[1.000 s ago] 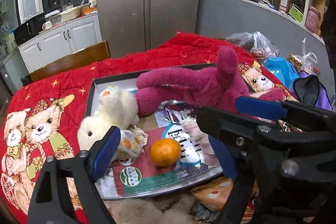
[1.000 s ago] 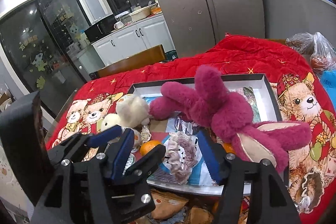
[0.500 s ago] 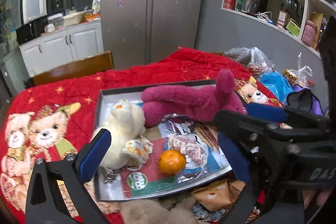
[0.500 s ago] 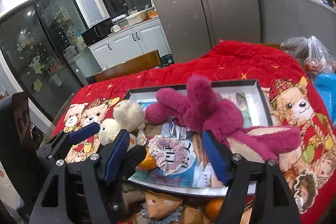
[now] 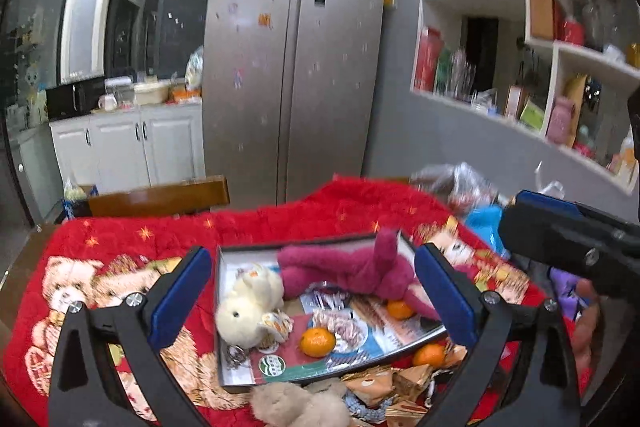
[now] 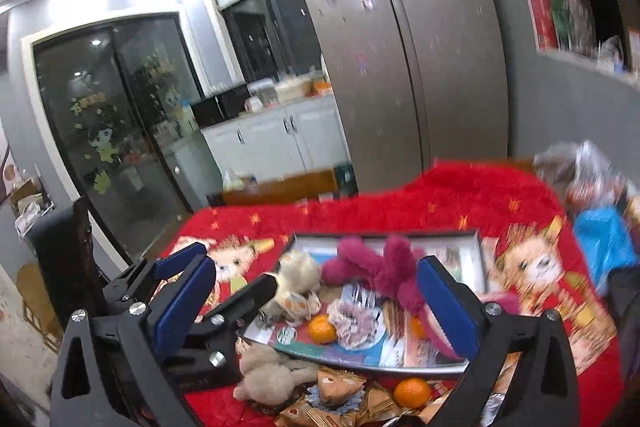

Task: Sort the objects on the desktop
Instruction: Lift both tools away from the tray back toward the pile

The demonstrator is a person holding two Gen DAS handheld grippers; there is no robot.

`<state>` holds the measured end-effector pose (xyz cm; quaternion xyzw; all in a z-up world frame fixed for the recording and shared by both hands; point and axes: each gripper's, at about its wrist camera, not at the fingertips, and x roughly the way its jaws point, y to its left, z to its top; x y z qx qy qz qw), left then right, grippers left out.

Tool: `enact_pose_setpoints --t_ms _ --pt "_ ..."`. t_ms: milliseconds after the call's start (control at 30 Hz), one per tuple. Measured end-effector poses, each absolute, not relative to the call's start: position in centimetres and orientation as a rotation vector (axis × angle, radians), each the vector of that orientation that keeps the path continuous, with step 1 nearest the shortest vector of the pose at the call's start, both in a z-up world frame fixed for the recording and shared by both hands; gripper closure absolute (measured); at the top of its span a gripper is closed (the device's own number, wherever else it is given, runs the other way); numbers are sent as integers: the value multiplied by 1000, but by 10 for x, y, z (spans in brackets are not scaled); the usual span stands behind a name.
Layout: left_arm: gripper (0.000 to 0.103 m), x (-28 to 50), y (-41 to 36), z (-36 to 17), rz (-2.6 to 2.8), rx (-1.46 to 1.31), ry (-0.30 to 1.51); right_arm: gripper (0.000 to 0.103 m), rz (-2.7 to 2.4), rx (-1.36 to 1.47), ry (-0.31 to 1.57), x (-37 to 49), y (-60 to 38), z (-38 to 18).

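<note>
I am holding both my tongs above the near edge of the table, and neither is gripping anything. My left gripper [image 5: 312, 291] is standing wide apart with nothing between its blue pads [image 5: 180, 297]; its jaws have just been opening. My right gripper [image 6: 316, 303] is likewise spread wide and empty, its jaws having just been opening too. Below them the shallow tray [image 5: 219, 311] is lying on the red bear-print cloth [image 5: 120, 251]. Inside it the magenta plush rabbit [image 5: 352, 269] is sprawling across the far half, the cream plush toy [image 5: 248, 301] is sitting by the left wall, and an orange [image 5: 317, 341] is resting beside a pink ruffled scrunchie [image 5: 340, 325]. A second orange [image 5: 429, 355] is lying outside the tray's near edge, among wrapped snacks [image 5: 380, 383] and a beige plush toy [image 5: 296, 407].
</note>
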<state>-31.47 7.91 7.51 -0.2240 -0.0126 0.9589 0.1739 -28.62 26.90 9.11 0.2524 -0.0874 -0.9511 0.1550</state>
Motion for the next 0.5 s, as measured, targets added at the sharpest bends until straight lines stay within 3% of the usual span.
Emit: enact_pose_setpoints --t_ms 133,267,333,500 --pt "0 -279 61 103 2771 -532 -41 0 -2800 609 -109 -253 260 115" --pt "0 -244 49 109 2799 -479 -9 0 -2803 420 -345 -221 274 129" --pt "0 -237 45 104 2801 -496 -9 0 -2802 412 -352 -213 274 128" --pt "0 -225 28 63 2814 -603 -105 0 -2924 533 65 -201 250 104"
